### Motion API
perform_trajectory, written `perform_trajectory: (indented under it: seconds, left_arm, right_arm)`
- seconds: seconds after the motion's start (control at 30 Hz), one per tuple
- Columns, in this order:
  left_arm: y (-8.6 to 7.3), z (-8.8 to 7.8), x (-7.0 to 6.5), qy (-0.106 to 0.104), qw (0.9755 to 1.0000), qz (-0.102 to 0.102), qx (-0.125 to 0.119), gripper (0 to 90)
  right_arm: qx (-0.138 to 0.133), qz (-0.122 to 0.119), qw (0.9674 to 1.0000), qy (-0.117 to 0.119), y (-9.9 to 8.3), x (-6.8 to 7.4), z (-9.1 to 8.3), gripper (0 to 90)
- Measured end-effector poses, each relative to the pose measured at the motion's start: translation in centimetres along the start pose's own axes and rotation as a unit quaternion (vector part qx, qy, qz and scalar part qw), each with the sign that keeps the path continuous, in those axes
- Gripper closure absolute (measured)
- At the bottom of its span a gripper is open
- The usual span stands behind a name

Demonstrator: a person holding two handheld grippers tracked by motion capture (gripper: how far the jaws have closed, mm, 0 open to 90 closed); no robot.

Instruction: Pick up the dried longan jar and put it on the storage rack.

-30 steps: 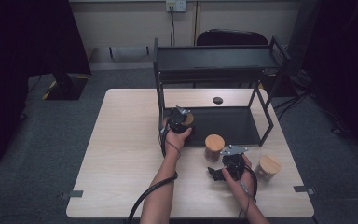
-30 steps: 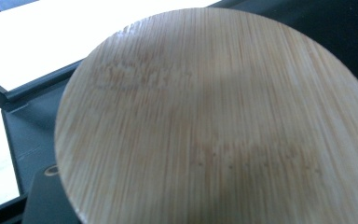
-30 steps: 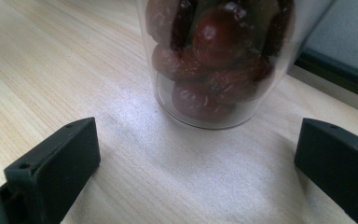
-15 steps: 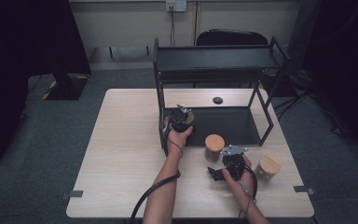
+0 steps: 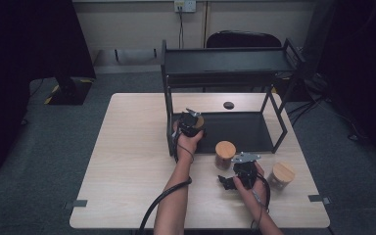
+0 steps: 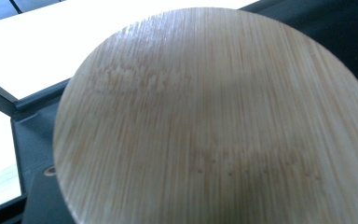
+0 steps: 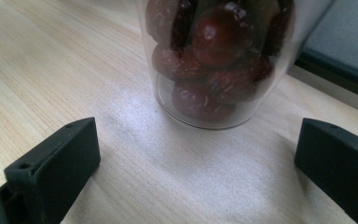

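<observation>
Though a second passes, change: none; both hands in the same place, so the placing seems paused.
Left gripper (image 5: 190, 123): closed narrow, apparently on bamboo-lid jar (image 6: 214, 121).
Jar place: front left corner of rack (image 5: 225, 61), over lower shelf (image 5: 245, 129).
Right gripper (image 7: 196, 161): jaws wide, nothing between; date jar (image 7: 214, 60) just ahead on table (image 5: 127, 161).
Pose: left forearm stretched forward, right hand low.
</observation>
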State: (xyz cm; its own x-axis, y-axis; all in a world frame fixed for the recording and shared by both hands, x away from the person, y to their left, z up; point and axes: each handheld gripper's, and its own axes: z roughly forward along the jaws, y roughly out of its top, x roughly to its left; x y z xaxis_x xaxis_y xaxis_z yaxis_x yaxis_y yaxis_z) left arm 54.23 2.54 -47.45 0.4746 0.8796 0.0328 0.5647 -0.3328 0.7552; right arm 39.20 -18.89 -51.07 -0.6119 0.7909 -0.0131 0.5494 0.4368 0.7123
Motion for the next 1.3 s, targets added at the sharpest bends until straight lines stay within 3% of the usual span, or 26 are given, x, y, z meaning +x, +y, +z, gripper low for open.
perform_trajectory:
  seconds: [1.3]
  left_arm:
    - [0.87, 0.56, 0.10, 0.010, 0.9998, -0.011, 0.011, 24.6]
  right_arm:
    - [0.000, 0.000, 1.0000, 0.000, 0.00, 0.00, 0.00, 0.0]
